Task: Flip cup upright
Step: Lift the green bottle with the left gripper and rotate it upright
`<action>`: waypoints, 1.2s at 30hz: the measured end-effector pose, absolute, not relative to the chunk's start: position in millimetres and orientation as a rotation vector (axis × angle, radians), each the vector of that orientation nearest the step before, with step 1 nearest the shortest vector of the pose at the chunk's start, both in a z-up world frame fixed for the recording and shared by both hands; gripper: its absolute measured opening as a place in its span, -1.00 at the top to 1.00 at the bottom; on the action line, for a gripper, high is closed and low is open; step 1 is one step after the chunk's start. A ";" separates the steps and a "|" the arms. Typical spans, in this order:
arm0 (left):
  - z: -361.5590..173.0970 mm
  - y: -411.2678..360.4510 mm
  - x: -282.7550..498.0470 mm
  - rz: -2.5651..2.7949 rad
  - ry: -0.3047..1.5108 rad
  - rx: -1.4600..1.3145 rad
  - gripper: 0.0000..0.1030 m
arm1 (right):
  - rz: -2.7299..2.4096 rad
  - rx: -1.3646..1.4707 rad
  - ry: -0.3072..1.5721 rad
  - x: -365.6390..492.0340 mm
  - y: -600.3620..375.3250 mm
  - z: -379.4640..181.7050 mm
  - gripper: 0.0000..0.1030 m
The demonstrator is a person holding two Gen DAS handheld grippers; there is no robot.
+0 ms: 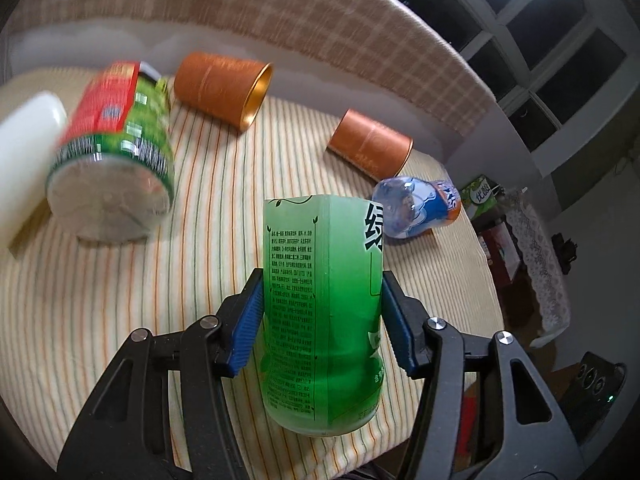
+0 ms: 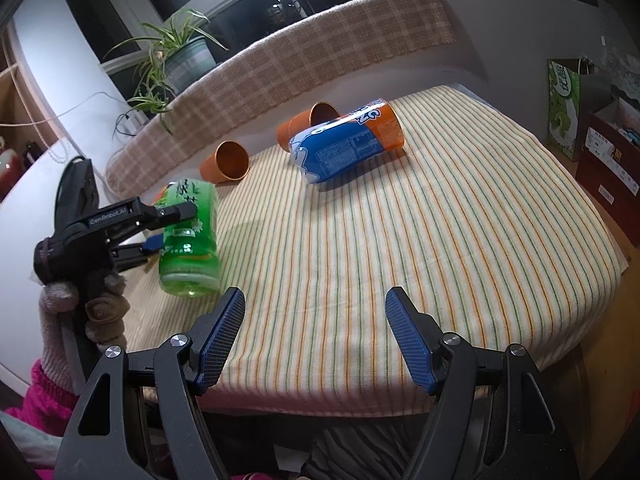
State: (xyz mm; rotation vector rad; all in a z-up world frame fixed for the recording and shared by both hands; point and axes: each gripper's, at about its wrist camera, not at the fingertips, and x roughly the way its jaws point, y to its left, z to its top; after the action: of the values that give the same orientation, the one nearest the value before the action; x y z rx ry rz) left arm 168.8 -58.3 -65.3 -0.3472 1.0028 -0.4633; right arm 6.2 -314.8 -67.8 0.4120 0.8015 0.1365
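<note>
clamping the green cup (image 1: 324, 312), left gripper (image 1: 320, 320); right gripper (image 2: 316, 344) jaws wide, empty.

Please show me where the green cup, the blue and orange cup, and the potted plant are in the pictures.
green cup (image 1: 320, 304): left wrist view, middle of its printed side.
blue and orange cup (image 2: 346, 146): right wrist view, its blue label.
potted plant (image 2: 188, 62): right wrist view, its pot.

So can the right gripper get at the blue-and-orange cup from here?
Probably yes: the right gripper is open and only bare striped tablecloth lies between it and the blue-and-orange cup.
</note>
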 end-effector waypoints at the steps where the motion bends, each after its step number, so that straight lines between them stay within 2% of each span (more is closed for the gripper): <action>1: -62.0 -59.6 167.7 -0.462 0.981 -0.331 -0.11 | 0.137 0.411 0.802 6.2 -314.2 -67.6 -0.41; 7: -48.2 -73.7 167.6 -0.436 0.812 -0.210 -0.11 | 0.140 0.413 0.812 7.4 -310.6 -68.6 -0.41; 15: -65.0 -94.7 176.8 -0.388 0.705 -0.106 -0.11 | 0.136 0.412 0.816 4.0 -308.9 -68.9 -0.41; 36: -60.0 -89.9 127.7 -0.446 0.726 -0.083 -0.11 | 0.147 0.406 0.813 9.6 -300.0 -64.9 -0.41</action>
State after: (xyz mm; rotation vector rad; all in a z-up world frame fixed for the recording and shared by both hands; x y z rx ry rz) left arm 127.7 -89.9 -60.0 -0.0833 0.7258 -0.4465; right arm 9.6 -300.0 -64.9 0.4064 0.8133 0.1468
